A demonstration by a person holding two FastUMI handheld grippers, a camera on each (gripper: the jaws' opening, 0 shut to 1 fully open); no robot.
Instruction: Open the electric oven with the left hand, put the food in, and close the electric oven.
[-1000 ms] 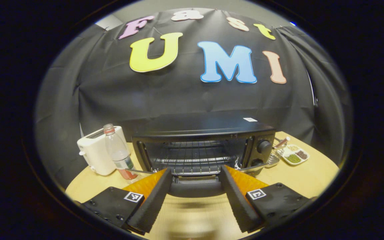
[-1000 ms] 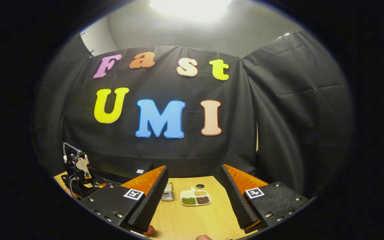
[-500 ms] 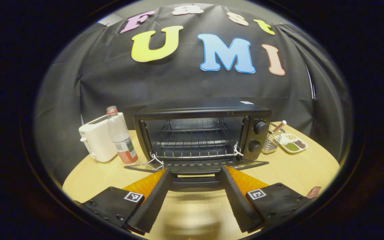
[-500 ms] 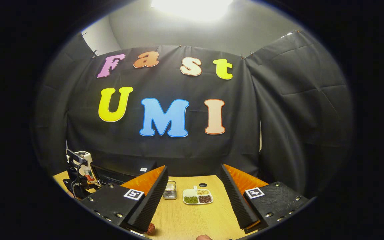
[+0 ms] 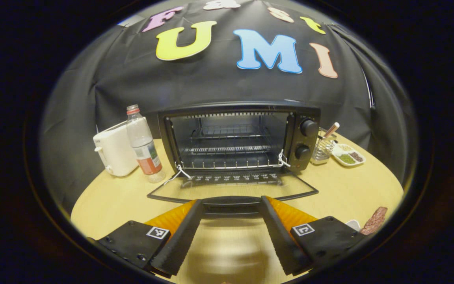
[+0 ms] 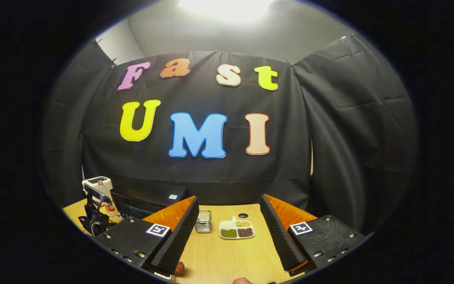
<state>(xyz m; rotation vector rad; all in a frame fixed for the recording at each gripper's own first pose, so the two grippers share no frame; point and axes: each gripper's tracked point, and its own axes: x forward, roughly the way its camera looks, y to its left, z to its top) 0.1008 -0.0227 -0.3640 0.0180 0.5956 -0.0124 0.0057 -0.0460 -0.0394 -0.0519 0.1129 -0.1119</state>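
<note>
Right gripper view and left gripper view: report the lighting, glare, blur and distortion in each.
Right gripper view: a blown-out ceiling light glares at the top, and the fisheye bends the table edge. Left gripper view: even light with no glare; the oven and its open door are sharp but bowed, while a blurred shadow lies on the table between the fingers.

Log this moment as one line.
oven: door down | left tool: open, at handle | right tool: open, idle | food: on table
</note>
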